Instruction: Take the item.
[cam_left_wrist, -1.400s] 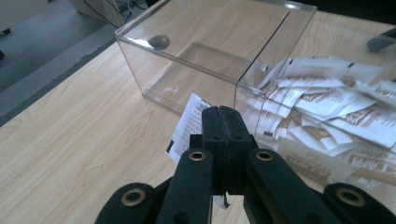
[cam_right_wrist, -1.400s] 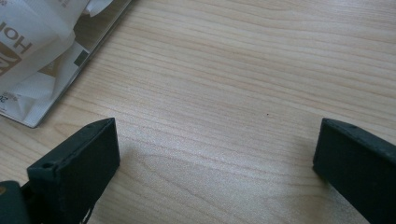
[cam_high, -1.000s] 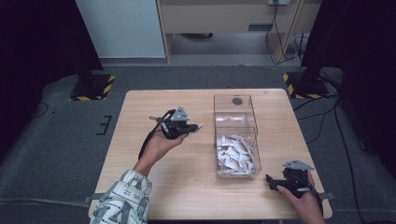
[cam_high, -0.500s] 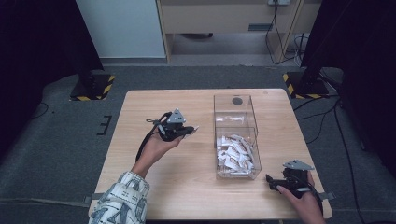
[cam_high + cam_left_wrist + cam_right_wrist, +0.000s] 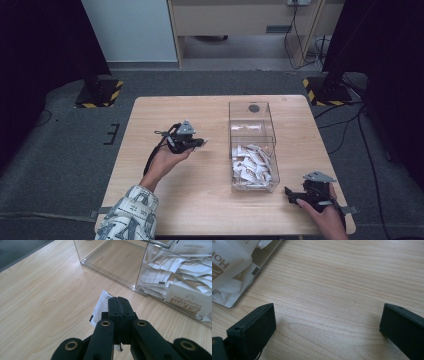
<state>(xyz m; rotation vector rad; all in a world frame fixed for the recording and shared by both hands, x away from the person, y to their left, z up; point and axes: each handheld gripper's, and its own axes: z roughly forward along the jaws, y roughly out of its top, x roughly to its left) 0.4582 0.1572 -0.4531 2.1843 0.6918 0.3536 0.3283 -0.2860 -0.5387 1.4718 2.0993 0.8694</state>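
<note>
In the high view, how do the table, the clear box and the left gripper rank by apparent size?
1. table
2. clear box
3. left gripper, shut on a sachet

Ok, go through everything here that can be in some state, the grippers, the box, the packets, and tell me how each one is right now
Left hand-held gripper: shut on a sachet.
Sachet: pinched in the jaws, above the table.
Right hand-held gripper: open, nothing between its jaws, low over the table.
Clear box: no lid on it, far compartment bare, near compartment holding sachets.
Sachets in box: loose heap.
</note>
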